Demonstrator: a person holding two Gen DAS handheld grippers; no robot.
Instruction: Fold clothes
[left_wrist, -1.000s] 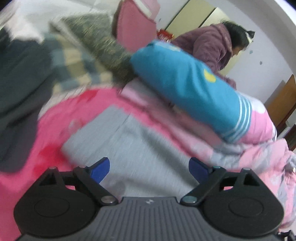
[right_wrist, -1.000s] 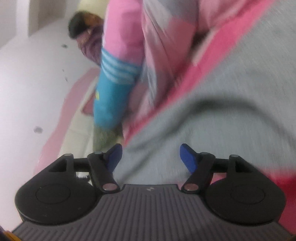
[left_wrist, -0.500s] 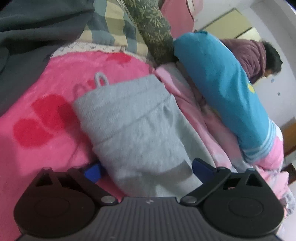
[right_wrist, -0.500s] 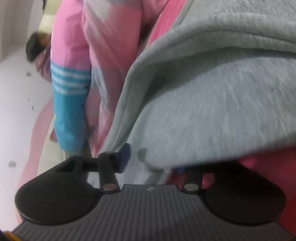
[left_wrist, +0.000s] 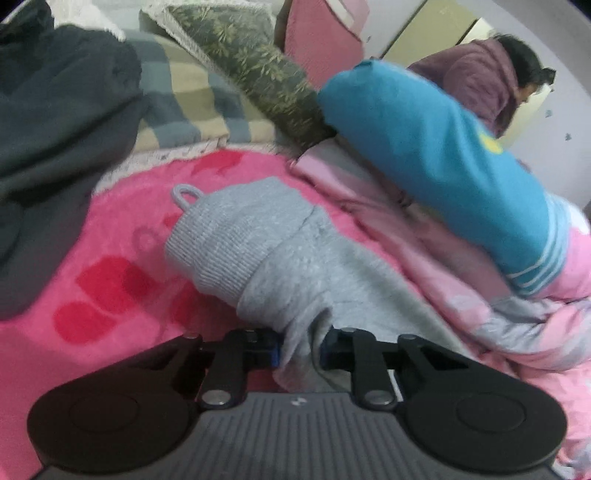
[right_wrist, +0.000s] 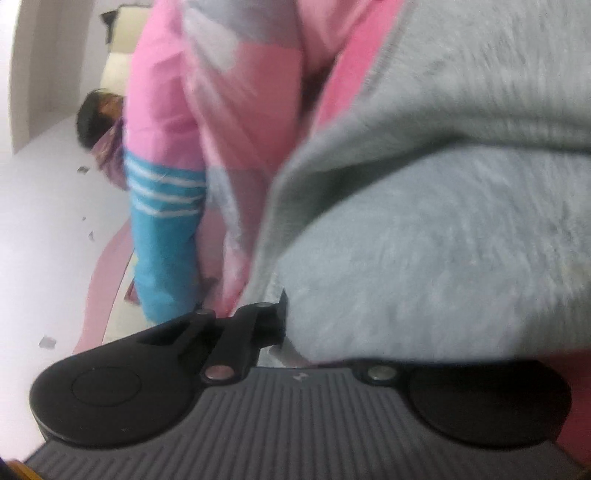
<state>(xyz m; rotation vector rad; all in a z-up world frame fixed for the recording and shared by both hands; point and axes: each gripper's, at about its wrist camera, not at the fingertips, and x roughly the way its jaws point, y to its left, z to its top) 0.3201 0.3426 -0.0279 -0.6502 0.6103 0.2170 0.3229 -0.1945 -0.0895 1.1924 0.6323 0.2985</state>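
Observation:
A grey knit garment (left_wrist: 251, 251) with a small hanging loop lies bunched on a pink fleece blanket (left_wrist: 122, 240). My left gripper (left_wrist: 299, 354) is at its near edge, jaws closing, blue pads pinching a fold of the grey fabric. In the right wrist view the same grey garment (right_wrist: 443, 240) fills most of the picture and drapes over my right gripper (right_wrist: 308, 334). Its jaws are closing on the cloth edge. One black finger (right_wrist: 271, 319) shows against the fabric; the other is hidden beneath it.
A blue bolster with white stripes (left_wrist: 443, 155) lies on a rumpled pink quilt (left_wrist: 461, 280) to the right. A dark garment (left_wrist: 55, 110), a plaid blanket (left_wrist: 184, 107) and a green patterned cushion (left_wrist: 258, 74) sit behind. A person in a purple jacket (left_wrist: 484, 77) stands beyond.
Both grippers went from wide open to closed on the grey garment's edge. The left one moved down to the cloth; the garment now bunches toward it.

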